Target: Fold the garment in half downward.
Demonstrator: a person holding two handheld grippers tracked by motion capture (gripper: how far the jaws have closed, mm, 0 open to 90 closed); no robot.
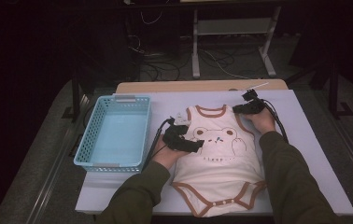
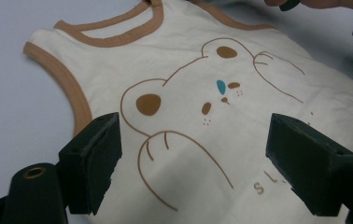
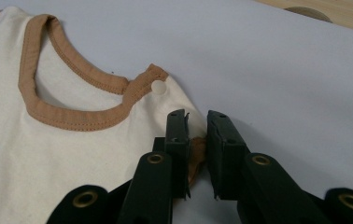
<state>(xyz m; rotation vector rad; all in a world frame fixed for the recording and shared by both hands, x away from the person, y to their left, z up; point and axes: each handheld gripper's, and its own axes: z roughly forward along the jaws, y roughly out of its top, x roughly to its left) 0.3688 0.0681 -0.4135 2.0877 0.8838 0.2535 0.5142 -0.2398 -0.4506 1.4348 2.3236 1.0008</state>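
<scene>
One bodysuit [image 1: 219, 154] and one basket [image 1: 116, 133] on the table [image 1: 305, 154]; left gripper [image 2: 193, 158] wide open above the bear print, right gripper [image 3: 197, 140] pinching the shoulder edge.

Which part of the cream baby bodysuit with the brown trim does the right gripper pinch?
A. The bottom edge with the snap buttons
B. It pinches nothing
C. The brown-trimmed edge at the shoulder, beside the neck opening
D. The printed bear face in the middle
C: in the right gripper view, the right gripper has its jaws nearly together on the brown edge of the cream baby bodysuit at the shoulder.

left gripper [image 1: 198, 146] fingers spread, right gripper [image 1: 236, 108] fingers pinched
</scene>
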